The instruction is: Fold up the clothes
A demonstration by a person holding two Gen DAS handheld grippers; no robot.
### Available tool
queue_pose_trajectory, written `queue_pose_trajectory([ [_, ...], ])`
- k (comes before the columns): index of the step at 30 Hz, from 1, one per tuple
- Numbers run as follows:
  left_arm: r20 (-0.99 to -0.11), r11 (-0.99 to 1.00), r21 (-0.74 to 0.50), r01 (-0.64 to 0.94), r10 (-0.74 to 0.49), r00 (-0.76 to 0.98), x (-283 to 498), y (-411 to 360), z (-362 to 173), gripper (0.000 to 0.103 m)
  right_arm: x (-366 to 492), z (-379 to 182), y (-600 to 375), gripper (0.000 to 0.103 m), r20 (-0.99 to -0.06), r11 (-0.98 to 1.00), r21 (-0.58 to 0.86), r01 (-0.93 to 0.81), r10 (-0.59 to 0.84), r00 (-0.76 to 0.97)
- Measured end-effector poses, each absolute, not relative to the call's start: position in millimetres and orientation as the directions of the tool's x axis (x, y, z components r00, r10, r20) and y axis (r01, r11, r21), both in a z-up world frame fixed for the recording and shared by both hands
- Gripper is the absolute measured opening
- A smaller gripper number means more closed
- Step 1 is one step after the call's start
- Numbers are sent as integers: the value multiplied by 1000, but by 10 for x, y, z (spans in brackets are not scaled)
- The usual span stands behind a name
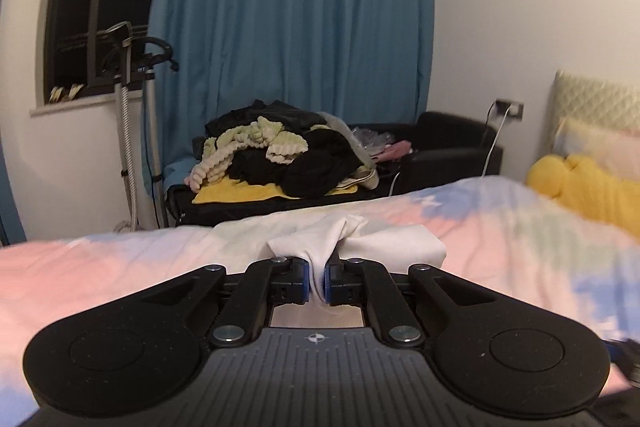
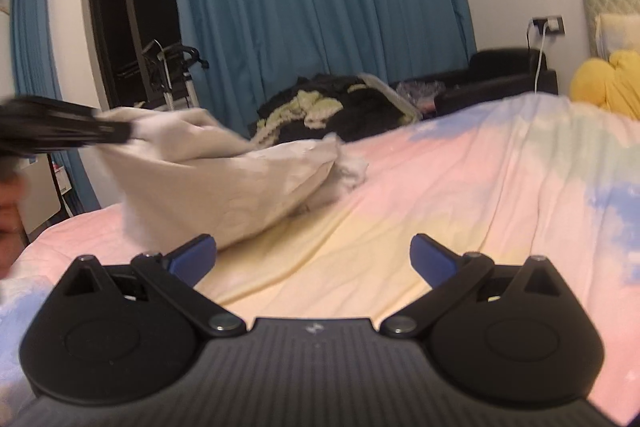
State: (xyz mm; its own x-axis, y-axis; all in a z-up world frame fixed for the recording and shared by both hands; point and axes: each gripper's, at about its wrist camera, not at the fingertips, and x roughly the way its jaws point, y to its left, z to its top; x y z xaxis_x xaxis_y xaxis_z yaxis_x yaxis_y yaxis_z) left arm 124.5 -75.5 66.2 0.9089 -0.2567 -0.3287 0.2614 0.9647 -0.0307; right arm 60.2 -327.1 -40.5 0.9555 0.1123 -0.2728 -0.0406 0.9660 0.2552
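Left gripper (image 1: 318, 281) pinches white garment (image 1: 360, 247).

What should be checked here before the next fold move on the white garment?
1. Left gripper shut on the white garment: ok.
2. Garment partly lifted off the bed: ok.
3. Right gripper open, nothing between its fingers: ok.
4. Bed in front of the right gripper bare: ok.
5. Which edge or corner the left gripper holds: cannot tell.
6. Garment spread flat: not ok, bunched.
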Motion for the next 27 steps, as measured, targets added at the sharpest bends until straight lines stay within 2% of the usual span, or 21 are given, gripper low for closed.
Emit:
queue_pose_trajectory([
  [4, -354, 973, -100, 209, -232, 906, 587, -350, 672, 8, 444, -300, -3201, 103, -255, 967, 246, -73, 137, 957],
  [10, -412, 979, -174, 111, -174, 894, 103, 26, 313, 8, 176, -234, -2994, 103, -267, 963, 232, -136, 198, 943],
  [15, -429, 976, -194, 103, -178, 886, -9, 97, 89, 9, 106, -345, -2802, 103, -333, 964, 211, -163, 228, 915],
  [19, -437, 971, -212, 110, -195, 878, -48, 155, -27, 14, 151, -621, -2657, 103, -411, 959, 226, -172, 254, 876],
  [21, -450, 968, -222, 113, -204, 870, -54, 172, -64, 22, 198, -743, -2579, 103, -436, 960, 221, -173, 256, 863],
  [24, -461, 966, -235, 109, -209, 862, -68, 188, -100, 44, 263, -892, -2475, 103, -456, 957, 220, -191, 274, 847],
  [25, -459, 966, -236, 107, -208, 864, -75, 187, -104, 57, 284, -934, -2443, 103, -459, 954, 222, -200, 284, 842],
  [26, -456, 966, -234, 108, -207, 866, -83, 185, -106, 64, 304, -977, -2411, 103, -463, 952, 225, -210, 294, 836],
  [27, -450, 967, -228, 112, -206, 869, -92, 181, -104, 66, 319, -1023, -2363, 103, -470, 954, 204, -220, 293, 833],
])
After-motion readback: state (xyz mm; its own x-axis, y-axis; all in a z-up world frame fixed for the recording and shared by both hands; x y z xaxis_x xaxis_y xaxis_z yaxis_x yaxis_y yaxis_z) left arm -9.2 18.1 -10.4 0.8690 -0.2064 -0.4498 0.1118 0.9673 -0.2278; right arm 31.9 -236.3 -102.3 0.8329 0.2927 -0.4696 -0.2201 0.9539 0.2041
